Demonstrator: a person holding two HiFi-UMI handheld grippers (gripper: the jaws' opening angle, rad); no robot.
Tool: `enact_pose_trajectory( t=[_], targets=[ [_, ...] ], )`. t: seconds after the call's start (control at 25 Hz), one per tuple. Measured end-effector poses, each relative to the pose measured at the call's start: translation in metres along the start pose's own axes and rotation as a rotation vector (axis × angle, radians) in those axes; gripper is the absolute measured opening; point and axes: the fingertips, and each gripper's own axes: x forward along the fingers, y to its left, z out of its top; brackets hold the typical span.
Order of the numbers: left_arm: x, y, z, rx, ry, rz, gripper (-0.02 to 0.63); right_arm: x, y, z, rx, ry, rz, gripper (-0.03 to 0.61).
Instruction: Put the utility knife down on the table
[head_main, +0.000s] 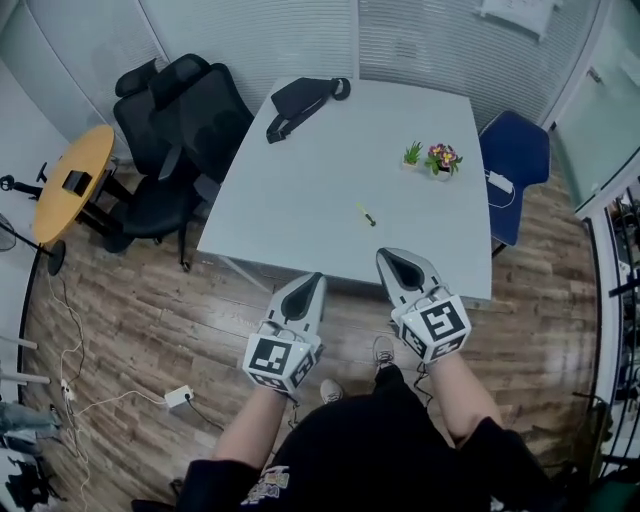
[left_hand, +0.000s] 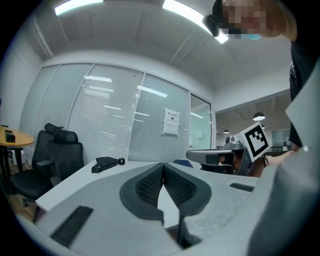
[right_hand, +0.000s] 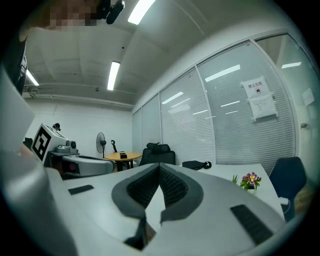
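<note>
A small yellow and black utility knife (head_main: 367, 214) lies on the white table (head_main: 300, 180), toward its near right part. Both grippers are held short of the table's near edge, over the wooden floor. My left gripper (head_main: 307, 283) is shut with nothing in it; its jaw tips (left_hand: 162, 166) meet. My right gripper (head_main: 398, 262) is also shut and empty, its tips (right_hand: 159, 168) pressed together. The knife lies beyond and between the two grippers, nearer the right one. In both gripper views the knife is hidden.
A black pouch (head_main: 300, 102) lies at the table's far left. A small potted flower (head_main: 441, 159) and a green plant (head_main: 412, 153) stand at the far right. Black office chairs (head_main: 175, 140) stand left, a blue chair (head_main: 515, 160) right, a round wooden table (head_main: 72, 180) far left.
</note>
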Motion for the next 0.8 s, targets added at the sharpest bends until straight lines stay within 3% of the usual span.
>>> enact_pose_trajectory(
  t=[0.44, 0.8],
  targets=[
    [-0.020, -0.022, -0.017, -0.021, 0.035, -0.174, 0.005, -0.048, 0.025, -0.029, 0.042, 0.057, -0.172, 0.003],
    [-0.016, -0.031, -0.021, -0.033, 0.039, -0.197, 0.005, -0.062, 0.023, -0.039, 0.081, 0.074, -0.200, 0.003]
  ],
)
